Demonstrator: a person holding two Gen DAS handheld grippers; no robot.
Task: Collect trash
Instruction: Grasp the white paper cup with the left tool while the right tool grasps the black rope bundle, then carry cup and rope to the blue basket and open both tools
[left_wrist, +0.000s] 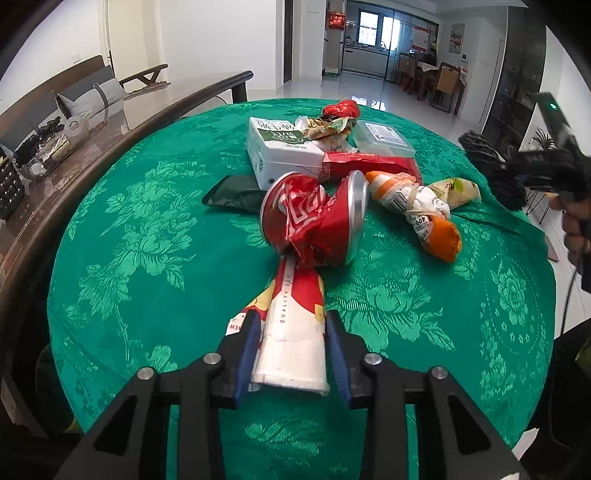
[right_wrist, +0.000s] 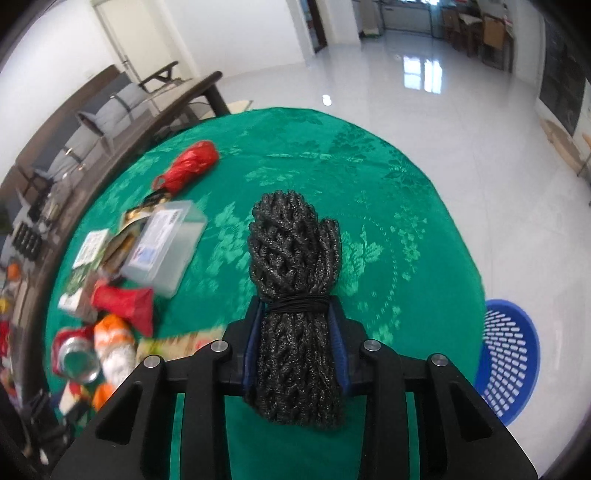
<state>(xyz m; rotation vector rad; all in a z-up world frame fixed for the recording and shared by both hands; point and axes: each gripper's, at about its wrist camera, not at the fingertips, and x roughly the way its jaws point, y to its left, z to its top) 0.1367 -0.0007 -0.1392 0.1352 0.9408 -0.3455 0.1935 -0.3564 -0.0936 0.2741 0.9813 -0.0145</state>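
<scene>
Left wrist view: left gripper (left_wrist: 291, 354) jaws closed on a crushed paper cup (left_wrist: 291, 332), white and red, pinched near its rim end; its far end sits against the crushed red can (left_wrist: 314, 218). Rest of the trash is piled beyond on the green tabletop (left_wrist: 147, 240): white carton (left_wrist: 280, 151), clear plastic box (left_wrist: 384, 138), orange-and-white wrapper (left_wrist: 417, 206).

Right wrist view: right gripper (right_wrist: 295, 350) jaws closed on a bundle of black netting (right_wrist: 293, 288) tied with a thin black band, held above the tabletop. Blue basket (right_wrist: 509, 354) sits on the floor to the right, past the tabletop edge, likely the drop target.

Risks:
- The cup is soft and already flattened, so it could slip or fold out of the jaws when lifted.
- Lifting it may drag or roll the can, since they touch.
- The netting overhangs both ends of the jaws. A loose strand could snag a finger on release and miss the basket.
</scene>
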